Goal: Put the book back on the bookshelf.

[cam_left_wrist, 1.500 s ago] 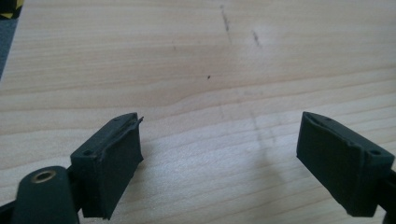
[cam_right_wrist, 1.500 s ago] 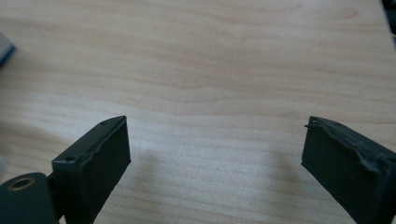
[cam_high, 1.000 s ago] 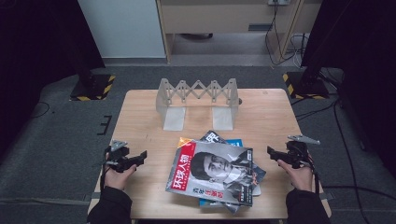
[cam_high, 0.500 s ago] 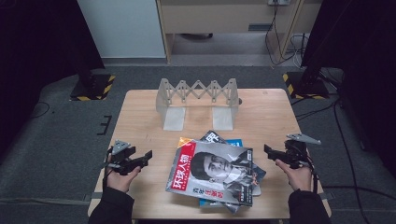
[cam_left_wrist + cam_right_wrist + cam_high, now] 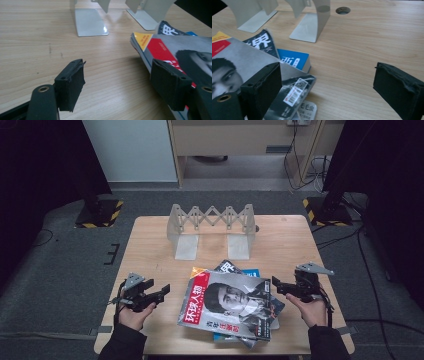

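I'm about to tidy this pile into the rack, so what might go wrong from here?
The magazines lie fanned and askew, so lifting the top one may drag the others along or off the near edge of the table. The left gripper, whose jaws have just been closing, and the right gripper both stand open and empty. The folding rack looks light and might tip or slide if bumped.
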Available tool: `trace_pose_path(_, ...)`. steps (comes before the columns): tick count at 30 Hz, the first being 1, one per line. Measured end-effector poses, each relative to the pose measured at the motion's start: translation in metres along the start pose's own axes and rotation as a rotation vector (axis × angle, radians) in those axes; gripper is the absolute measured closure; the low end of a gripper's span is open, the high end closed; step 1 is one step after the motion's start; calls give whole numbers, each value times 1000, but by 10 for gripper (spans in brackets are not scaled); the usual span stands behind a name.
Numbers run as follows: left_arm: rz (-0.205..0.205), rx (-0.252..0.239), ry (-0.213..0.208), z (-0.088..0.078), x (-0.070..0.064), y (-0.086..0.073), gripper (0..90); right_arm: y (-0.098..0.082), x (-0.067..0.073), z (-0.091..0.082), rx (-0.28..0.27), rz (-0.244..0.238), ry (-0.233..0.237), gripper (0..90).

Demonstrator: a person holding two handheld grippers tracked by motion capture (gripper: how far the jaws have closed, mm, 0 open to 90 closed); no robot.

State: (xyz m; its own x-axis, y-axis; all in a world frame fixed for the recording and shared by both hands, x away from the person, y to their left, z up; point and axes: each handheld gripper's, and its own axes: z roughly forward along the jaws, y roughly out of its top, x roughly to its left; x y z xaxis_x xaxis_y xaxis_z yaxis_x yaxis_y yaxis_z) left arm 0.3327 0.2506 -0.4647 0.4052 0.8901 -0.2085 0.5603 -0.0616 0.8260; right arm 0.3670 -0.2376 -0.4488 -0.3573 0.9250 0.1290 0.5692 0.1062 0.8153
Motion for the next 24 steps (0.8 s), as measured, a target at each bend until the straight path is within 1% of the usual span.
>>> trace_pose_path(4, 20, 0, -24, 0, -10, -2, 279, 0, 11, 1, -1, -4, 41, 89)
trace_pose_path(5, 25, 2, -32, 0, -14, -2, 279, 0, 11, 1, -1, -4, 41, 89)
trace_pose_path(7, 30, 4, -45, 0, -18, -4, 279, -1, 15, 3, 5, -3, 58, 90)
trace_pose_path(9, 36, 13, -52, 1, -20, -4, 283, -2, 19, 4, 12, -14, 64, 90)
trace_pose_path(14, 59, 16, -70, 3, -24, -7, 272, -6, 26, 4, 16, -14, 75, 85)
trace_pose_path(19, 62, 50, -94, 6, -29, -12, 271, -11, 31, 5, 30, -35, 86, 92)
trace_pose_path(24, 55, 85, -121, 8, -36, -16, 282, -17, 37, 7, 50, -52, 94, 98)
